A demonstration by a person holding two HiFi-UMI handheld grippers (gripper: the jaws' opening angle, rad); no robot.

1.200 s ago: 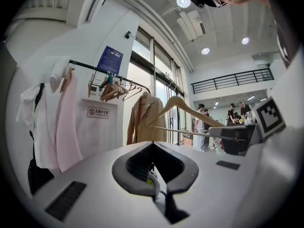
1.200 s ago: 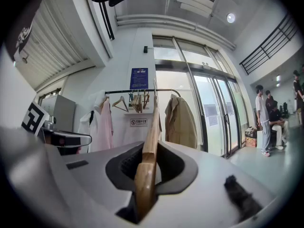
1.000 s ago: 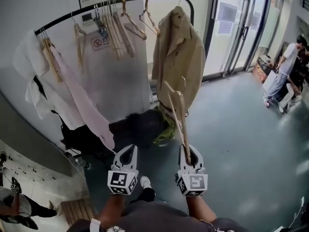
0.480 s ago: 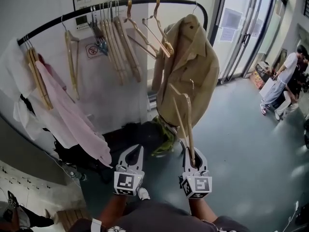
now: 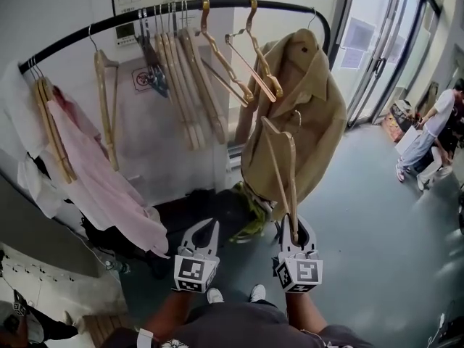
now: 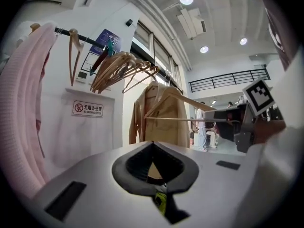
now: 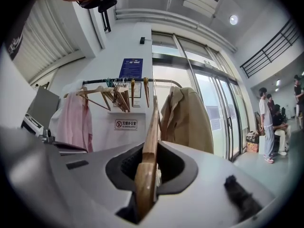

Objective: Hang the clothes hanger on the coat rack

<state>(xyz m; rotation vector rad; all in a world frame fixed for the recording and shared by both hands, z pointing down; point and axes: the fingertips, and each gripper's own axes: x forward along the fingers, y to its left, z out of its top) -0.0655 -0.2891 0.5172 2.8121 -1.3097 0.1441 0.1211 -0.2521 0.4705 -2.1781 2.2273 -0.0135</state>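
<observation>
My right gripper is shut on the lower end of a wooden clothes hanger. The hanger stands up from the jaws, its metal hook near the beige jacket. In the right gripper view the hanger's wood fills the gap between the jaws of the right gripper. My left gripper is beside it, shut, with nothing in it; the left gripper shows the same in its own view, where the held hanger crosses at right. The black coat rack rail curves overhead, ahead of both grippers.
Several bare wooden hangers hang on the rail, with a pink garment at left and the jacket at right. Dark bags lie under the rack. Glass doors and people are at the right.
Both grippers have moved forward toward the rack, which now looks nearer and larger. The right gripper still holds the hanger, and its top has come closer to the jacket.
</observation>
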